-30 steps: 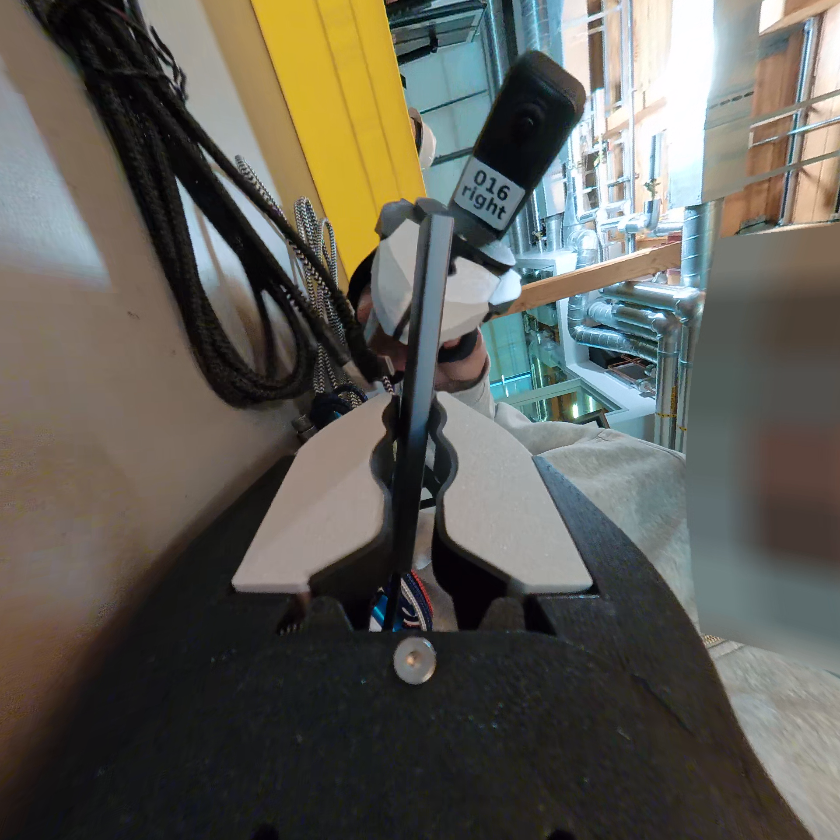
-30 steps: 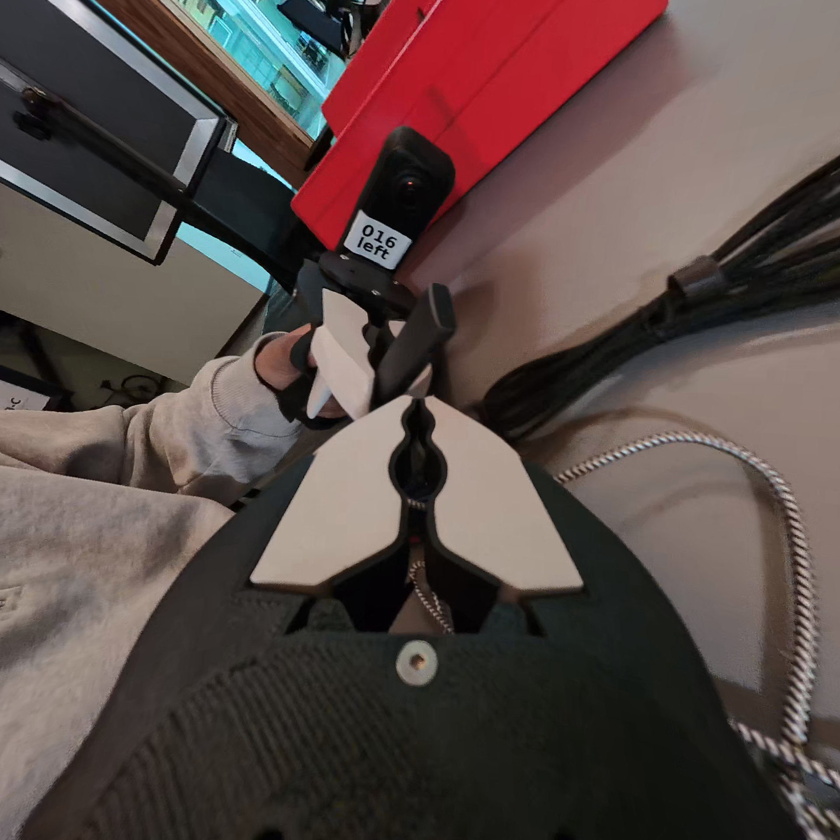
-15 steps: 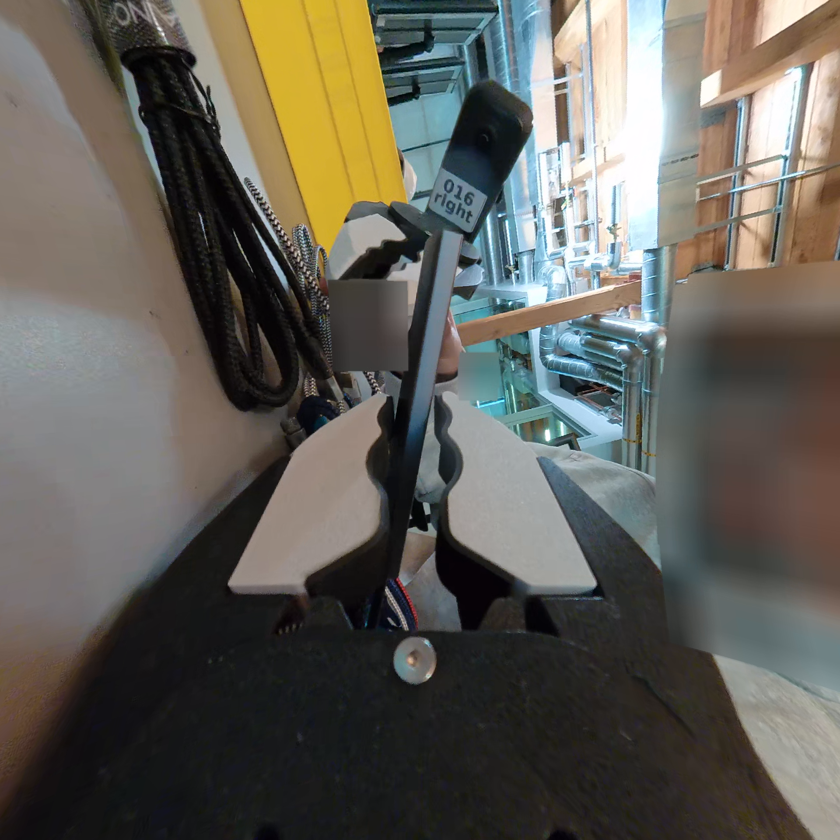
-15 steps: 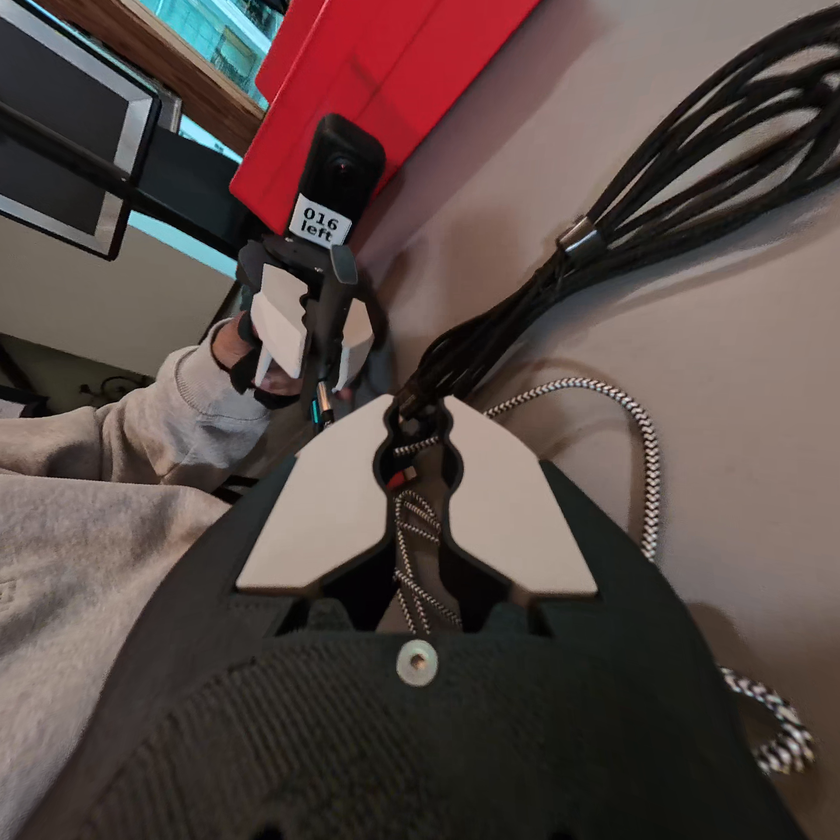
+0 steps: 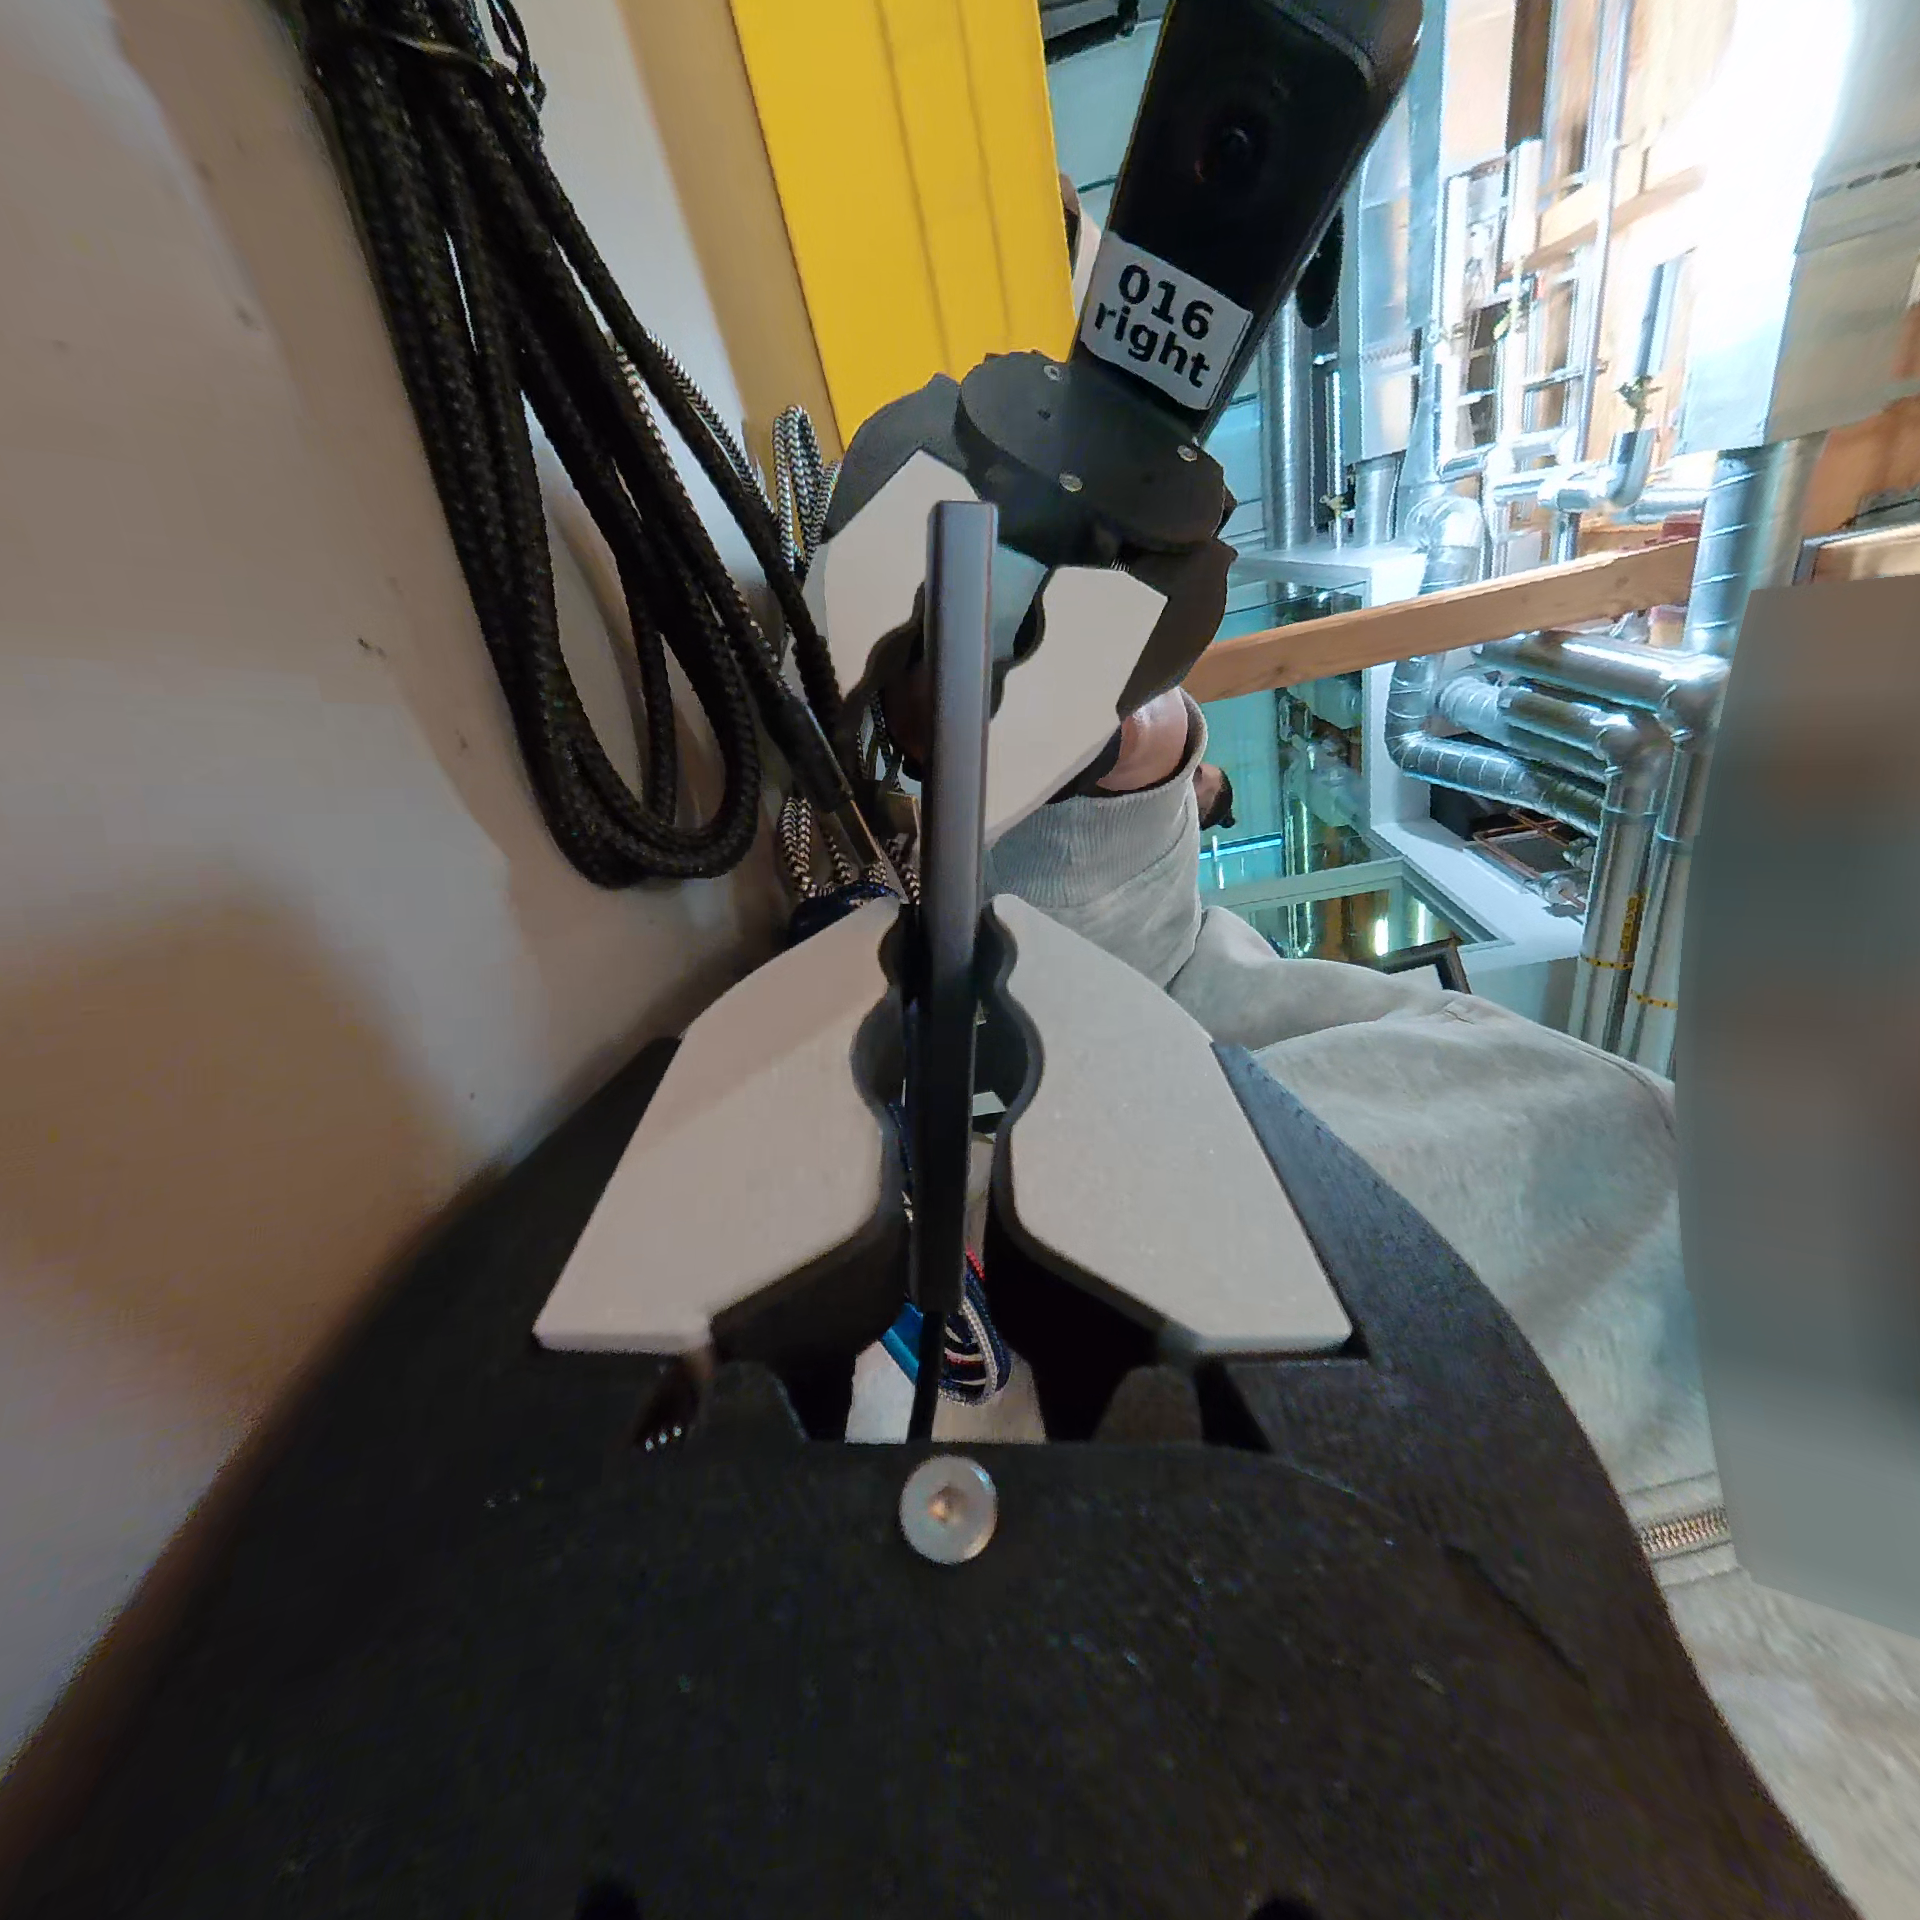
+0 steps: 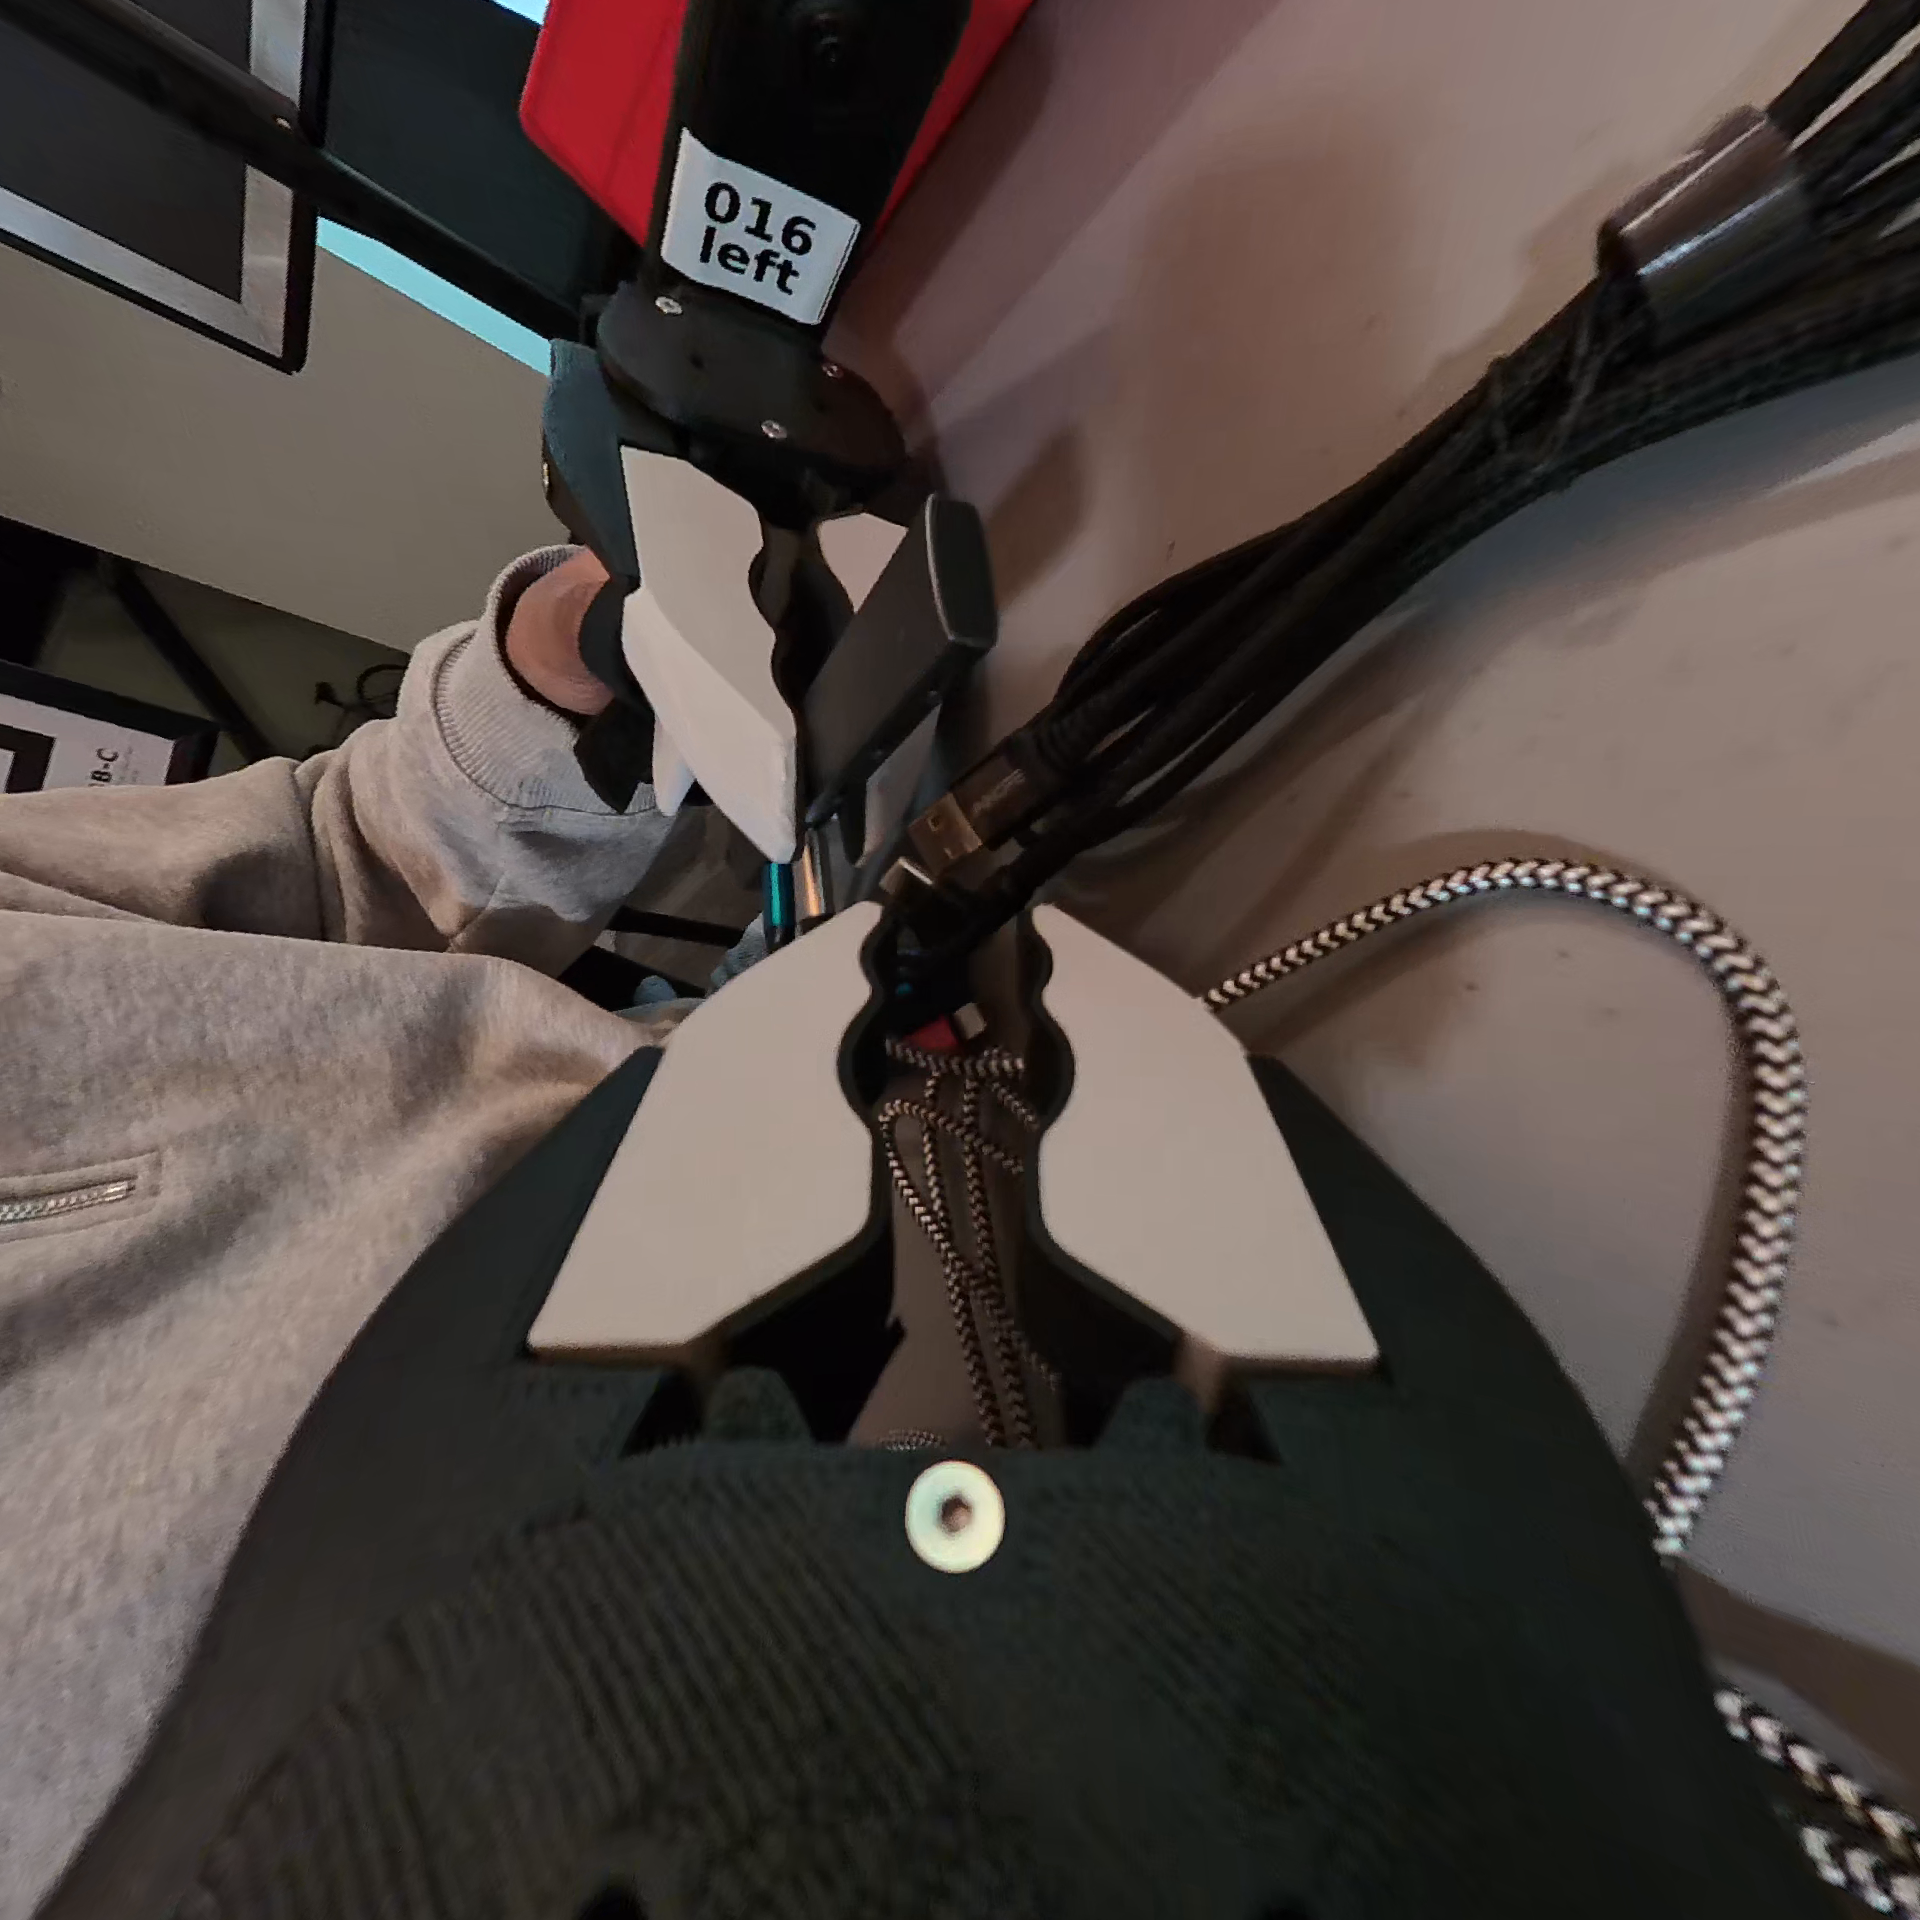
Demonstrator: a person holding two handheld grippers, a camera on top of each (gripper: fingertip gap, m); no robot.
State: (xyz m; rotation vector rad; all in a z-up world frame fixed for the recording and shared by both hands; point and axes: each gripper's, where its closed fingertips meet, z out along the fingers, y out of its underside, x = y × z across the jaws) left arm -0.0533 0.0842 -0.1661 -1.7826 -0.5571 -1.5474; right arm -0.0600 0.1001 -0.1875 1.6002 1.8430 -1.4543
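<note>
Left wrist view, from left: a bundle of black cables [image 5: 582, 520] lies on the pale tabletop [image 5: 208, 520], and the left gripper [image 5: 940, 925] has its fingers closed on a thin dark slab [image 5: 956, 779], held edge-on, with the right gripper [image 5: 987, 707] facing it just beyond. Right wrist view, from left: a grey sleeve [image 6: 312, 883], then the slab's far end pointing toward the right gripper [image 6: 951, 920], whose fingers seem pinched on a black cable [image 6: 997, 883]; a black-and-white braided cable [image 6: 1756, 1091] loops at right.
</note>
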